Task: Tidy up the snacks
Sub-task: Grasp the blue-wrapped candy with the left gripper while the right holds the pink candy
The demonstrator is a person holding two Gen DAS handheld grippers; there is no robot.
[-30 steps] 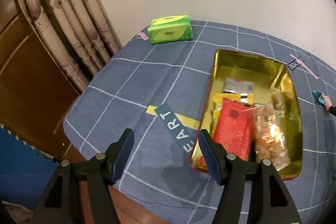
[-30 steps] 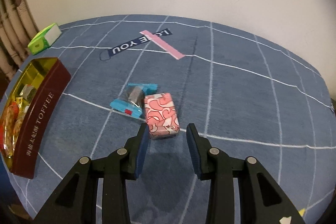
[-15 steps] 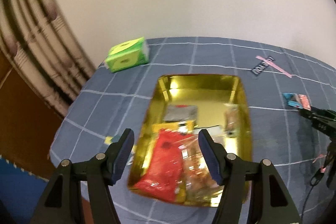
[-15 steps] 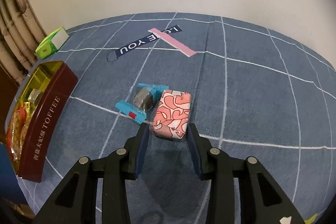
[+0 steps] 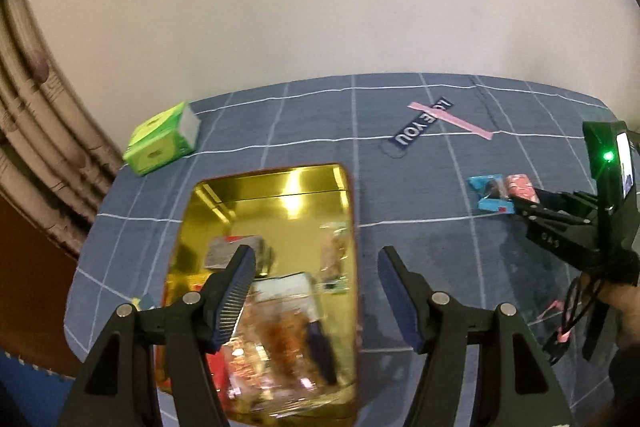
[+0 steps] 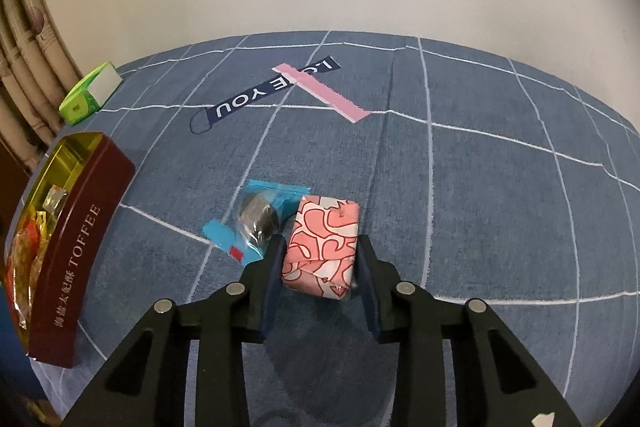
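Right wrist view: right tool (image 6: 320, 263) closing around pink packet (image 6: 324, 245); blue one (image 6: 260, 215) waiting, tin (image 6: 86, 223) part-filled, left tool (image 5: 316, 291) half-open, empty.

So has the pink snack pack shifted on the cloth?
No. The pink snack pack stays beside the blue wrapper; the right tongs came forward around it, closing.

Left gripper (image 5: 316, 281) open-jawed above gold tin (image 5: 224, 203) of blurred snacks (image 5: 276, 331)
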